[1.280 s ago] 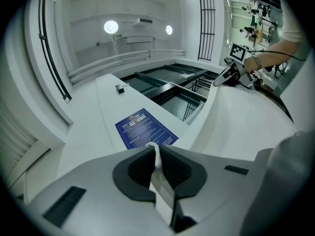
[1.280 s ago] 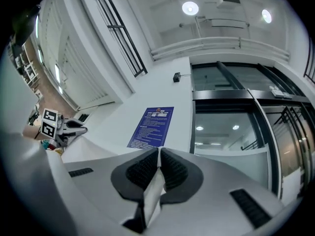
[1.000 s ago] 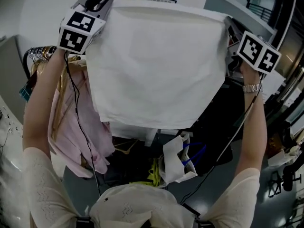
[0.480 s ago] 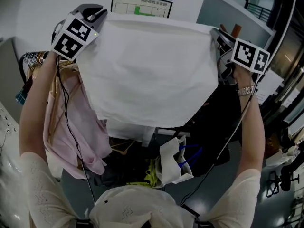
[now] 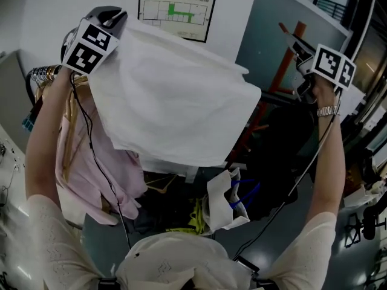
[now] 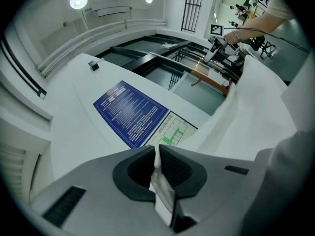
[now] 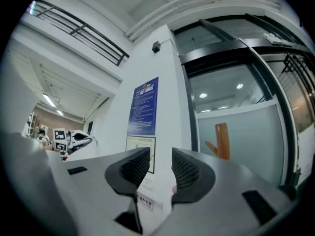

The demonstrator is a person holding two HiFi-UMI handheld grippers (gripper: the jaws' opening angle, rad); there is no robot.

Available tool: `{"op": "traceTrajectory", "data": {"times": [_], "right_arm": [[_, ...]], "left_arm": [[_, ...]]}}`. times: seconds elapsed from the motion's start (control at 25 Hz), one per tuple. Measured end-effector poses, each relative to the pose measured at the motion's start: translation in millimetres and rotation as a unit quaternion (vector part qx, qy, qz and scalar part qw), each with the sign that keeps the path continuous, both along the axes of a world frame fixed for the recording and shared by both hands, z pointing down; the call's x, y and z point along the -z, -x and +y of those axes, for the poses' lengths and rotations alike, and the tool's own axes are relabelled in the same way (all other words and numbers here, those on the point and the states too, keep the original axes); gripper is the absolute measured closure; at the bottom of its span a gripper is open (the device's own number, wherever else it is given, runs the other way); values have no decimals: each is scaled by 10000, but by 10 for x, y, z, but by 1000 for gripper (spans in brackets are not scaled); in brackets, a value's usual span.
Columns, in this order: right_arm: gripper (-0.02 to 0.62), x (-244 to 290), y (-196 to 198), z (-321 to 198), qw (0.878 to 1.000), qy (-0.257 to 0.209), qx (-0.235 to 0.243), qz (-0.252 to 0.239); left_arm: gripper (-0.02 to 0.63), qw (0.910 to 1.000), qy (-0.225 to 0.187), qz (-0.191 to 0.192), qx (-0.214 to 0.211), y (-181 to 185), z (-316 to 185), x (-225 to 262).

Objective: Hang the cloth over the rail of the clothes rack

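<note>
Left fingers: my left gripper (image 6: 156, 154) is clenched, its dark pads pinching one corner of the white cloth (image 5: 175, 101). A narrow fold of fabric runs straight down between the pads.

Right fingers: my right gripper (image 7: 160, 157) is letting go, its jaws spreading. Nothing lies between them; only the wall shows through the gap.

Cloth, place: it hangs from my left fingers alone, raised above my head. It spreads off to the right of them and downward, and is well apart from my right fingers.

Cloth, direction: its top edge slopes from the pinched corner down toward my right side. That edge ends in a loose corner that sags short of my right gripper. The lower edge points down toward my body. I cannot tell its long axis, since it hangs about as wide as it is deep.

Count, task things: one cloth, two grippers.

Past the left fingers: one blue poster (image 6: 130, 113) and one floor-plan sign (image 5: 175, 14), side by side on the white wall.

Below the left fingers: one pink garment (image 5: 91, 162) on a bunch of hangers (image 5: 45, 74); too tight to count.

Past the right fingers: one orange post (image 7: 221, 140).

Below the cloth: one white bag (image 5: 227, 201) with blue handles.
</note>
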State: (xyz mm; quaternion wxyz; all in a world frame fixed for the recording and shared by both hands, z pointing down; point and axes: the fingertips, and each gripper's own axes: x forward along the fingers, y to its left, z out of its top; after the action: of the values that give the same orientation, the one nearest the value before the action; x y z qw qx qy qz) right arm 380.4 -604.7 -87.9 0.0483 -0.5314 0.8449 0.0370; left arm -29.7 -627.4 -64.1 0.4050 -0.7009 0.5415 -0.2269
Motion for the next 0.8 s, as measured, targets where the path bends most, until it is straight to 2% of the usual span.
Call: {"op": "traceTrajectory", "data": {"times": [0.08, 0.16, 0.36, 0.52, 0.8], "right_arm": [[469, 87, 44, 118, 9997, -174, 158, -11], [469, 211, 325, 280, 9979, -406, 494, 96], [469, 312, 1507, 595, 9820, -697, 1665, 554], [469, 225, 2506, 578, 9598, -837, 2523, 895], [469, -18, 3526, 248, 9479, -617, 2804, 1383]], "left_arm": [[577, 9999, 0, 44, -90, -36, 30, 15], [577, 9999, -23, -20, -110, -80, 55, 36], [577, 9997, -110, 52, -212, -87, 126, 44], [577, 9985, -126, 293, -438, -30, 186, 81], [577, 9938, -5, 509, -983, -29, 252, 125]]}}
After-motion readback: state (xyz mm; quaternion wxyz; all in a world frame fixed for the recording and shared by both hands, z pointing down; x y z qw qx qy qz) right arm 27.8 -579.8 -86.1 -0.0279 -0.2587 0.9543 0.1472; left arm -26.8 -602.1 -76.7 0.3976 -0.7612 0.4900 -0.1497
